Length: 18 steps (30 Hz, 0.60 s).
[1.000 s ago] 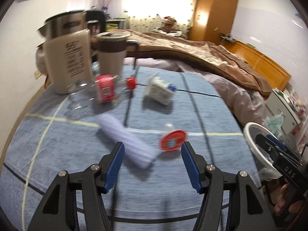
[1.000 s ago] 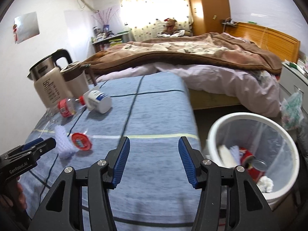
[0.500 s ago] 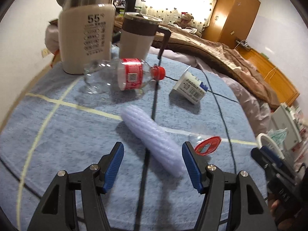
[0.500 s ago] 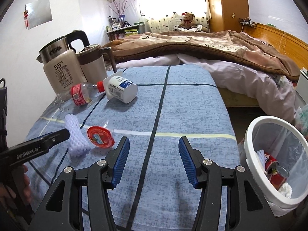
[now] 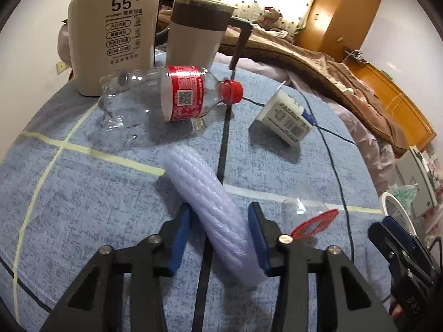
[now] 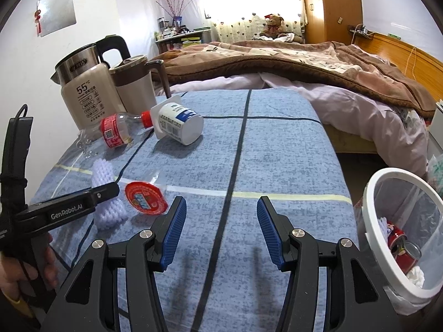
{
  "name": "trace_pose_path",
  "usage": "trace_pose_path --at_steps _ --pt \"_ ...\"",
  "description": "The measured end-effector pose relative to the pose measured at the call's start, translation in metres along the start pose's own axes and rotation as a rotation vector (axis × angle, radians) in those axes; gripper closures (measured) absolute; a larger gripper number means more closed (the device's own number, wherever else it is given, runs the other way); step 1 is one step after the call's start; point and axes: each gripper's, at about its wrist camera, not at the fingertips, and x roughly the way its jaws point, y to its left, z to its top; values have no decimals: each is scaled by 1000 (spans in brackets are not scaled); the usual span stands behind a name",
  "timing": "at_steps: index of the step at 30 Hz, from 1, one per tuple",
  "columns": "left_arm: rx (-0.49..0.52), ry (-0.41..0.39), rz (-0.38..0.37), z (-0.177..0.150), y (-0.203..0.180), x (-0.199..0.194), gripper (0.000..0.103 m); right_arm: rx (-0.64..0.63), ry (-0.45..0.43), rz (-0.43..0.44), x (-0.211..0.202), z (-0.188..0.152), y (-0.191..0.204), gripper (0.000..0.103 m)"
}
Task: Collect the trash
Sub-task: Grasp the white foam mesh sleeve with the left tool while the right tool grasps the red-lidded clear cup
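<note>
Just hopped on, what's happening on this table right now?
A person is clearing trash off the blue table cloth. The left gripper is closing around the white foam net sleeve, which sits between its jaws. The right gripper hovers open and empty. A plastic bottle, yogurt cup and red lid lie uncollected; the bin already holds cans.

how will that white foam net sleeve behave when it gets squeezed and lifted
Probably soft: the foam net sleeve is open ribbed mesh, so it should squash as the left hand-held gripper closes its jaws around it. Likely very light for its size. It lies curved on the blue cloth, so the free end may droop or spring when lifted.
</note>
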Motion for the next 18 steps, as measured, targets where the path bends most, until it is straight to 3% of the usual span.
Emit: trace_pose_path --at_steps 4,18 --pt "72 -10 9 -1 -2 -7 73 -6 7 3 2 1 7 49" --pt "219 36 51 -3 28 -19 74 -49 -20 109 11 3 52 49"
